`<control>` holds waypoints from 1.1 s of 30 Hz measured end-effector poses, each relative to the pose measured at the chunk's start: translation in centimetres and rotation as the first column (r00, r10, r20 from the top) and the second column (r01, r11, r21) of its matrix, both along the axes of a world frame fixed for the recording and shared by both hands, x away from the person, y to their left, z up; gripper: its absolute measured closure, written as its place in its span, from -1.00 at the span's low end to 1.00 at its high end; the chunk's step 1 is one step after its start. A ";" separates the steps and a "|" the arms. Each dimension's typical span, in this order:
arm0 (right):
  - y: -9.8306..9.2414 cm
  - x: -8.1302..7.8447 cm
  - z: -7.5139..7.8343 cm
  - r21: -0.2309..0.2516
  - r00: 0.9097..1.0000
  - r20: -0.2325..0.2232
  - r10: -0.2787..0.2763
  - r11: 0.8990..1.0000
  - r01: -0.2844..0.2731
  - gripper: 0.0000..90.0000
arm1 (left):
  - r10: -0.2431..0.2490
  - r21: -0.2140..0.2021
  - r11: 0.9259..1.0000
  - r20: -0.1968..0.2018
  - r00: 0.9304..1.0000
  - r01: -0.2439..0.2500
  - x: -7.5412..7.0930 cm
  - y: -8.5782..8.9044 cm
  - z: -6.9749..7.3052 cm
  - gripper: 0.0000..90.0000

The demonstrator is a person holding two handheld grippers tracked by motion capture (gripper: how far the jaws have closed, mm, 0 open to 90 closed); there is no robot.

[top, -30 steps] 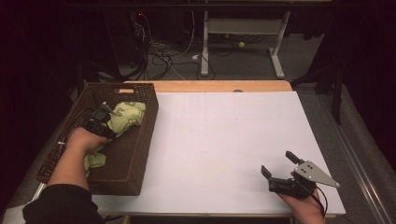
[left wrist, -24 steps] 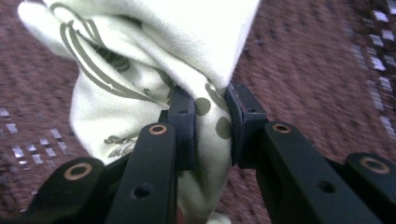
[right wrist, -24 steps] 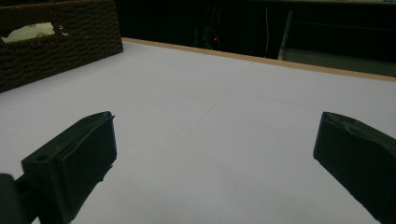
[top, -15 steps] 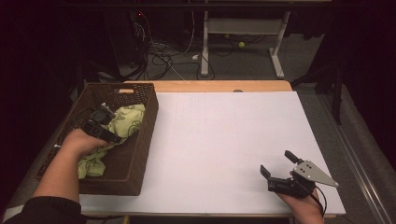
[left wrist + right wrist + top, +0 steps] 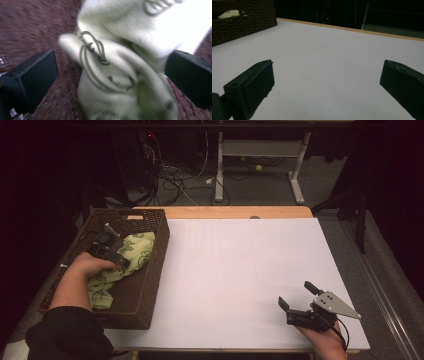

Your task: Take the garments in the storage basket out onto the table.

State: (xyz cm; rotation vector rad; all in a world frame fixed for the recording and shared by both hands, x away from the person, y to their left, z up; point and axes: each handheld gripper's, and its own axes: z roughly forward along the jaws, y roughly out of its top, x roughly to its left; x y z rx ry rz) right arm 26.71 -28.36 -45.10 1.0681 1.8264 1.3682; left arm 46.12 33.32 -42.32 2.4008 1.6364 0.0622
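Left hand-held gripper (image 5: pixel 106 251) slid nearer in the basket (image 5: pixel 150 285) and its jaws just opened, cloth (image 5: pixel 117 75) lying loose between them. Looked like the drop-off; next, lift clear. Right hand-held gripper (image 5: pixel 298 302) sat open near-right on the worktop (image 5: pixel 240 270).

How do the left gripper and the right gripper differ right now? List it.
The left gripper reaches down into the brown wicker basket; the right gripper rests low over the white table. The left gripper's jaws, which have just been opening, flank the pale green cloth without pressing it; the right gripper's jaws have nothing between them. Both stand open.
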 end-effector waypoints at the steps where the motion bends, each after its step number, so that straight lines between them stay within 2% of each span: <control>1: -0.1 0.1 0.0 -0.004 1.000 0.003 0.001 1.000 -0.001 -1.00 | 0.000 0.000 1.000 0.000 1.000 0.000 0.0 0.0 0.0 -1.00; 3: -0.1 0.1 -0.1 0.001 1.000 -0.002 -0.001 1.000 0.001 -1.00 | -0.019 0.000 1.000 -0.064 0.998 0.019 0.5 -0.4 -1.4 -1.00; 5: 0.0 0.1 -0.1 0.003 1.000 -0.007 -0.001 1.000 0.001 -1.00 | -0.076 0.014 0.997 -0.114 0.990 0.078 0.5 -1.1 -2.2 -1.00; 6: 0.0 0.2 -0.1 -0.001 1.000 -0.009 0.003 1.000 -0.003 -1.00 | -0.105 0.060 0.992 -0.117 0.988 0.113 0.4 -1.7 -2.5 -1.00; 9: 0.1 0.1 -0.1 -0.006 1.000 -0.010 0.003 1.000 -0.003 -1.00 | -0.132 0.119 0.982 -0.107 0.985 0.144 0.3 -2.6 -2.4 -1.00; 12: 0.2 0.0 -0.1 -0.008 1.000 -0.005 0.004 1.000 -0.004 -1.00 | -0.165 0.127 0.976 -0.099 0.981 0.177 0.0 -3.1 -1.8 -0.76; 13: 0.3 0.0 -0.1 -0.010 1.000 -0.003 0.004 1.000 -0.004 -1.00 | -0.181 0.115 0.975 -0.100 0.978 0.192 -0.2 -3.2 -1.6 -0.68; 15: 0.3 -0.1 -0.1 -0.011 1.000 -0.003 0.007 1.000 -0.007 -1.00 | -0.210 0.109 0.970 -0.091 0.973 0.219 -0.4 -3.6 -1.2 -0.37; 19: 0.4 -0.1 -0.2 -0.024 1.000 -0.003 0.015 1.000 -0.015 -1.00 | -0.204 0.083 0.974 -0.098 0.974 0.213 -0.5 -3.8 -0.8 0.03; 20: 0.4 -0.1 -0.2 -0.029 1.000 -0.006 0.021 0.999 -0.021 -1.00 | -0.208 0.070 0.974 -0.088 0.974 0.214 -0.6 -3.8 -0.5 0.17; 21: 0.4 -0.1 -0.2 -0.035 1.000 -0.007 0.019 0.999 -0.019 -1.00 | -0.208 0.062 0.975 -0.090 0.974 0.214 -0.6 -3.6 -0.3 0.22; 26: 0.3 0.1 -0.4 -0.056 0.999 -0.014 0.035 0.998 -0.036 -1.00 | -0.208 0.042 0.976 -0.085 0.974 0.212 -0.7 -3.3 0.2 0.33; 27: 0.3 0.1 -0.4 -0.063 0.999 -0.016 0.039 0.997 -0.040 -1.00 | -0.186 0.010 0.982 -0.096 0.978 0.188 -0.7 -3.3 0.5 0.33; 28: 0.3 0.1 -0.4 -0.063 0.999 -0.016 0.039 0.997 -0.040 -1.00 | -0.186 0.010 0.982 -0.096 0.978 0.188 -0.7 -3.3 0.5 0.34; 29: 0.2 0.1 -0.5 -0.074 0.999 -0.019 0.046 0.996 -0.047 -1.00 | -0.163 -0.016 0.987 -0.097 0.982 0.162 -0.8 -3.2 0.7 0.36; 32: 0.0 -0.1 -0.5 -0.087 0.999 -0.020 0.049 0.995 -0.051 -1.00 | -0.165 -0.013 0.986 -0.095 0.982 0.164 -1.2 -3.4 0.8 0.36; 33: 0.0 -0.1 -0.5 -0.076 0.998 -0.016 0.064 0.995 -0.065 -1.00 | -0.173 -0.011 0.985 -0.105 0.979 0.173 -1.6 -3.6 1.0 0.37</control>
